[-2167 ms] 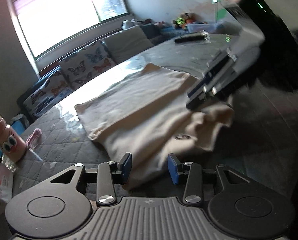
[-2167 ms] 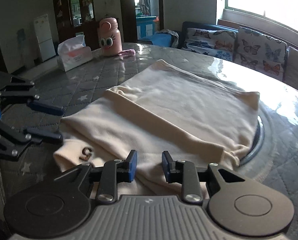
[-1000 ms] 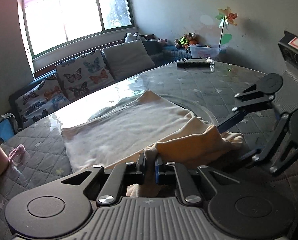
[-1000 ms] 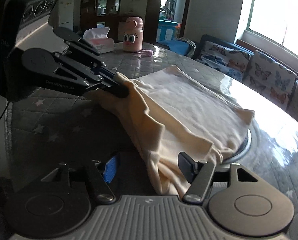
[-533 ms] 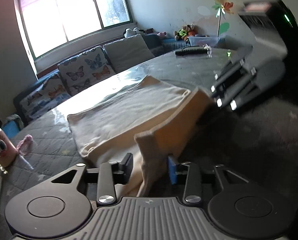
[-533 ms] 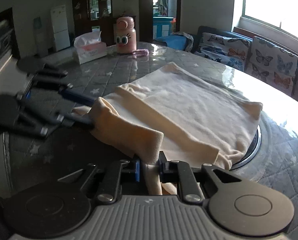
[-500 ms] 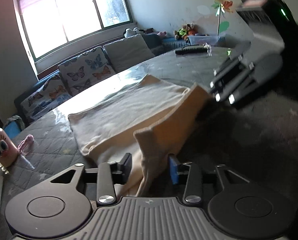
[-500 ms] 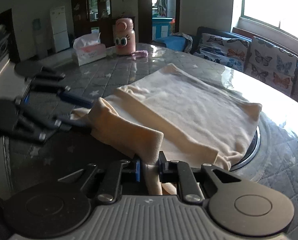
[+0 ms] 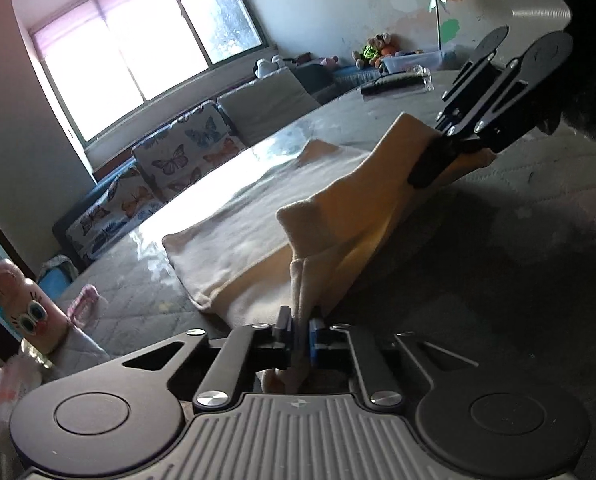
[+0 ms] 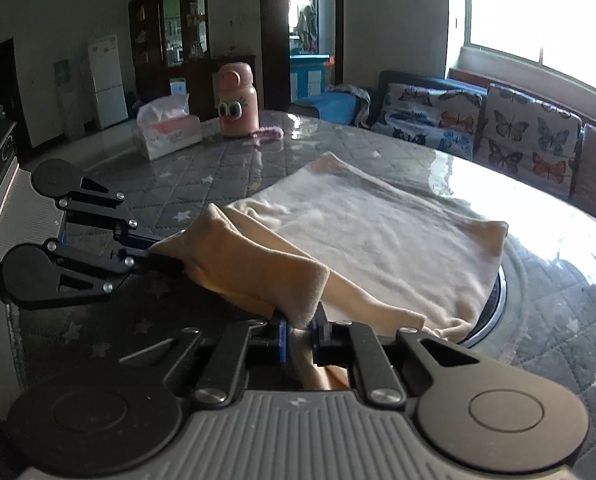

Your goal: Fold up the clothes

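The near edge of the cream garment point(image 10: 378, 232) is pinched and lifted by the left gripper point(image 9: 300, 330) and the right gripper point(image 10: 300, 330). The rest lies flat on the table point(image 10: 225, 168), farther away.

A pink bottle point(image 10: 235, 98) with cartoon eyes stands on the quilted table point(image 10: 201, 184) at eleven o'clock, a tissue box point(image 10: 169, 130) just beside it at its nine o'clock. Butterfly-print cushions point(image 10: 482, 122) line the sofa at two o'clock, under the window point(image 9: 145, 60).
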